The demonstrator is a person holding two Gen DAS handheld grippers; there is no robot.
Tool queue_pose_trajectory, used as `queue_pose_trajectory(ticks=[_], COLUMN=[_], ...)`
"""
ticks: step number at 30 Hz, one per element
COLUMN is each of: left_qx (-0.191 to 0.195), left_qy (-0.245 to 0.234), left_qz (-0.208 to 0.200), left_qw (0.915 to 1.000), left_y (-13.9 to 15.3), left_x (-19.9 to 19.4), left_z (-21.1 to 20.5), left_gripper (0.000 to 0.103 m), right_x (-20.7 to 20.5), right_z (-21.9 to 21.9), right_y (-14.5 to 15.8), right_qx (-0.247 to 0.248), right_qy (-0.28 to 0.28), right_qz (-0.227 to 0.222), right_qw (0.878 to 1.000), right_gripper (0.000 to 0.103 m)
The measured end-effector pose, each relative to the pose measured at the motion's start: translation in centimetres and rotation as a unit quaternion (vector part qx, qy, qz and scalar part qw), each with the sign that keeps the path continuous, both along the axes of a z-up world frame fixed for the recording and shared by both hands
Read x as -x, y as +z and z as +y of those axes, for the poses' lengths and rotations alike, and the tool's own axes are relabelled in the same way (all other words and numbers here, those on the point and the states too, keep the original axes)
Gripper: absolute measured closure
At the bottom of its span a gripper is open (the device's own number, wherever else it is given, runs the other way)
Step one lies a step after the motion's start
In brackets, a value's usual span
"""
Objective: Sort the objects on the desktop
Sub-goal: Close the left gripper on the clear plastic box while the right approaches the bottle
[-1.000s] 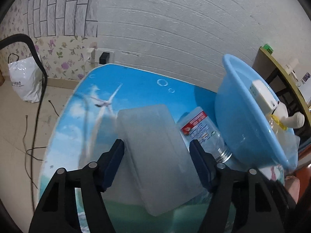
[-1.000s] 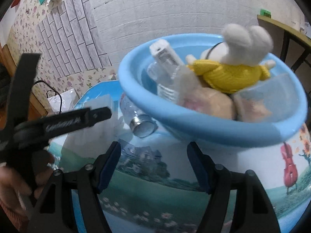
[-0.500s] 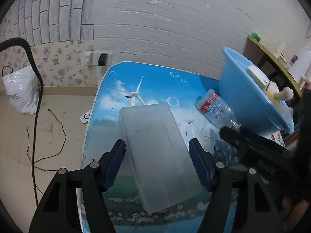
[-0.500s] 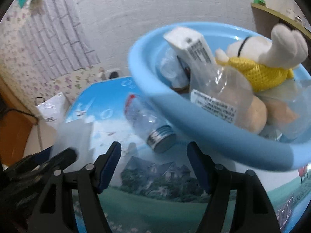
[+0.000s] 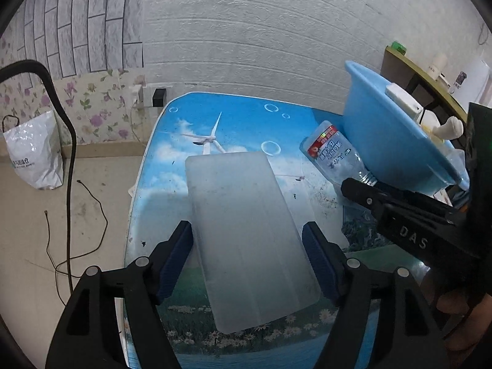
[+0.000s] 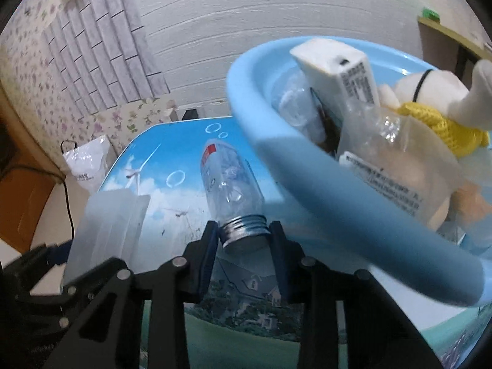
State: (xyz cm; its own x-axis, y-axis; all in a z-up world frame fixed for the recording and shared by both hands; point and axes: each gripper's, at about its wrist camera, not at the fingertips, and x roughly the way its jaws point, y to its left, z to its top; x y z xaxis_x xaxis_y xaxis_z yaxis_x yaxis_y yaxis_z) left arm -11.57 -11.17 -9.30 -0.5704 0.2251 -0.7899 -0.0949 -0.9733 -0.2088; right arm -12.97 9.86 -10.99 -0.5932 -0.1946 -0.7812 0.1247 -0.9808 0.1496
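Observation:
My left gripper [image 5: 247,240] is shut on a frosted translucent plastic box [image 5: 246,230] and holds it over the printed table [image 5: 221,117]. The box also shows at the left of the right wrist view [image 6: 107,224]. A clear plastic bottle [image 6: 229,184] with a red label lies on the table against the blue basin [image 6: 323,190]. My right gripper [image 6: 244,240] has closed its jaws on the bottle's threaded neck. In the left wrist view the bottle [image 5: 333,156] lies beside the basin [image 5: 384,141], and the right gripper's fingers [image 5: 363,189] reach its neck.
The basin holds a white box [image 6: 338,64], a plush toy in yellow knit [image 6: 430,107], a clear bag and other items. A white plastic bag [image 5: 33,156] and cables lie on the floor at the left. A wooden shelf [image 5: 430,83] stands at the right.
My right gripper has moved forward to the bottle and closed on its neck. My left gripper has kept hold of the frosted box and drawn back a little from the basin.

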Motion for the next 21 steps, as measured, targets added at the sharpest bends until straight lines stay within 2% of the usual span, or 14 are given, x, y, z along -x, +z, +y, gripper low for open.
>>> queue_pose_trajectory(ticks=[9, 21], left_qx=[0.008, 0.023], left_qy=[-0.017, -0.029], left_qz=[0.007, -0.003], left_qw=[0.9998, 0.9993], left_y=[0.2, 0.6], left_x=[-1.5, -5.3], left_z=[1.3, 6.1], left_gripper=[0.035, 0.036], right_x=[-3.5, -8.0], right_z=[1.7, 6.4], right_y=[0.4, 0.8], right_qx=[-0.023, -0.027], right_qy=[0.029, 0.016], right_qz=[0.008, 0.005], right_qw=[0.999, 0.999], right_gripper=[0.07, 0.07])
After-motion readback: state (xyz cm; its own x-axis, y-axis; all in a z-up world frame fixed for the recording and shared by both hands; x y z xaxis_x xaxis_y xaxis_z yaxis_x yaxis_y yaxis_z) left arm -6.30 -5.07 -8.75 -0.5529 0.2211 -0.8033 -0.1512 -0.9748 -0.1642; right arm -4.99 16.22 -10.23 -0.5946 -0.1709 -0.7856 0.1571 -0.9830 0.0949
